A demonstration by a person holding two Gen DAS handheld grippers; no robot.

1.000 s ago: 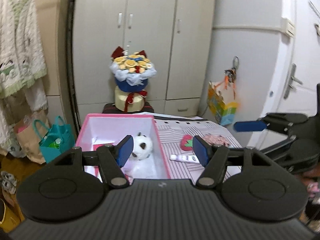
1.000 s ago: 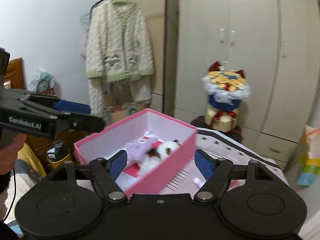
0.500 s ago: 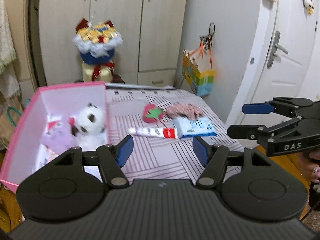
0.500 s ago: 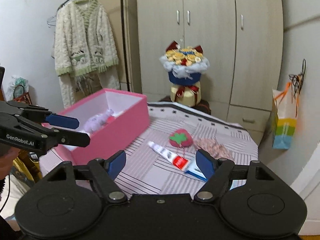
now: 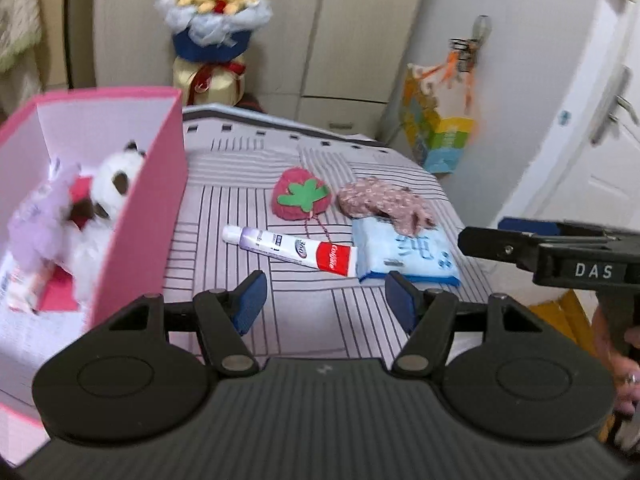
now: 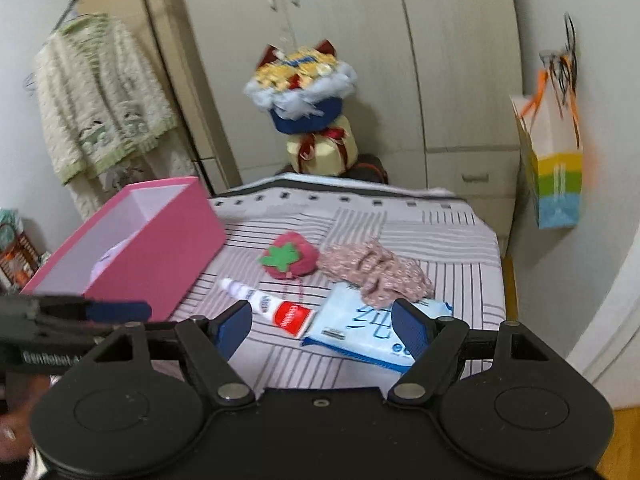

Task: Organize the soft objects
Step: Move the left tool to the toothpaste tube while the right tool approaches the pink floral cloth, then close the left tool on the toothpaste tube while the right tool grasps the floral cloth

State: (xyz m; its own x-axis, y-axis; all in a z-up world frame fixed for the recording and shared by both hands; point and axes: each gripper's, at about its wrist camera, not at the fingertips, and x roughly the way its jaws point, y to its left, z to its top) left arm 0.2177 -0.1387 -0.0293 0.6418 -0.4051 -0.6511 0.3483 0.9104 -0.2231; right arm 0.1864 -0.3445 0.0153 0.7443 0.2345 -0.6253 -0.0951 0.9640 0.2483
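Left wrist view: left hand-held gripper open, nothing between its blue pads, up above the striped desk. Fluffy white-and-brown toy and soft purple toy already inside the pink cardboard box. Still out on the desk: red felt strawberry, flowery pink cloth, toothpaste tube, blue tissue pack.

Right wrist view: right hand-held gripper open wide, empty too, near the tissue pack. Strawberry and cloth left to put away.

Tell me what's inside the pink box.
The pink box holds a white-and-brown plush, a purple plush and something red beneath them. The near wall hides the rest.
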